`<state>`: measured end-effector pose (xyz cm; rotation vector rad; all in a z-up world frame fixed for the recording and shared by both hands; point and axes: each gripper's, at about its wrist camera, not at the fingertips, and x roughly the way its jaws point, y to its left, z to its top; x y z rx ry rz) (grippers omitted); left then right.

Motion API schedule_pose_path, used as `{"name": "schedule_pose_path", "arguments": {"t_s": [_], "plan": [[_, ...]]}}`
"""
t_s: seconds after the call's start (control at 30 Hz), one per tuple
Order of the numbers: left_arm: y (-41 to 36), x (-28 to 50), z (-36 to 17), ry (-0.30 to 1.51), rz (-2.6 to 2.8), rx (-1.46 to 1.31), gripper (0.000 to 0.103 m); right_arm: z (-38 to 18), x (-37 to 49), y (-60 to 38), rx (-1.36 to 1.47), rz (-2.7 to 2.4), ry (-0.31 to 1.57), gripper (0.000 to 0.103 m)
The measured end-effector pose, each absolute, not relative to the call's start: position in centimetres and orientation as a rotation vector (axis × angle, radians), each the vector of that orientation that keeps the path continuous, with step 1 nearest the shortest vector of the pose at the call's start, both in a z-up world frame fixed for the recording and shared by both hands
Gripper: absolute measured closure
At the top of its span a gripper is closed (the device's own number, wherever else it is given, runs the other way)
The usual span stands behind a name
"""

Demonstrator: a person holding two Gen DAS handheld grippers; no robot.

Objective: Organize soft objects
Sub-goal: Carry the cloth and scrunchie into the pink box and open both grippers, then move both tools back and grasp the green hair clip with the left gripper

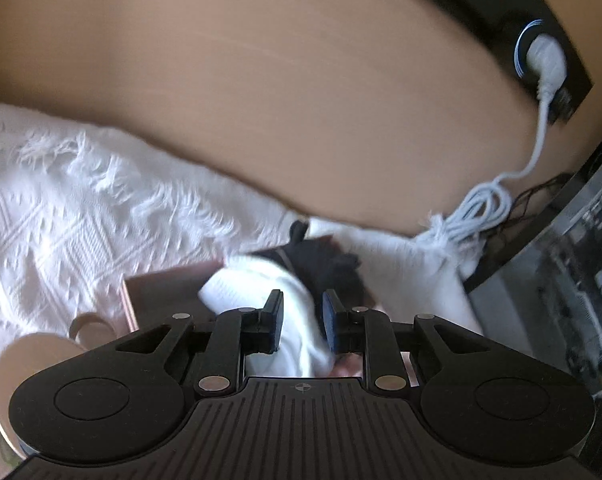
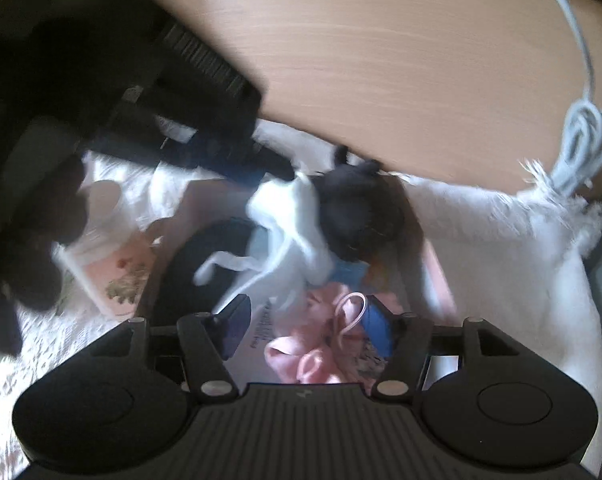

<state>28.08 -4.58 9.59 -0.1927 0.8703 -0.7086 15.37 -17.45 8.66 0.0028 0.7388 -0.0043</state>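
Probably a home: fringed white throw (image 1: 81, 200), floral mug (image 2: 113, 268), wooden desk (image 1: 261, 80).

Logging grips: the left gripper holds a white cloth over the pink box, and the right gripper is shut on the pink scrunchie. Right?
Not quite. In the right wrist view the right gripper is open, jaws apart above the pink scrunchie. The left gripper does pinch the white cloth.
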Motion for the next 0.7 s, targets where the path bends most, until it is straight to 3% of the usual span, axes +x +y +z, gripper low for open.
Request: {"name": "schedule_pose_path", "arguments": {"t_s": [0.3, 0.43, 0.53, 0.7], "plan": [[-6.8, 28.5, 5.4, 1.042, -0.725, -0.127, 0.081, 7.4, 16.0, -18.4, 0.075, -0.006, 0.801, 0.038], [-4.1, 27.4, 9.5, 0.878, -0.731, -0.191, 0.079, 9.5, 12.1, -18.4, 0.063, -0.038, 0.678, 0.036], [-0.5, 25.3, 12.7, 0.725, -0.732, -0.22, 0.079, 10.6, 8.1, -17.4, 0.004, -0.071, 0.548, 0.022], [5.1, 20.8, 14.3, 0.533, -0.628, -0.178, 0.079, 10.6, 5.2, -14.5, -0.081, -0.078, 0.504, 0.02]]}}
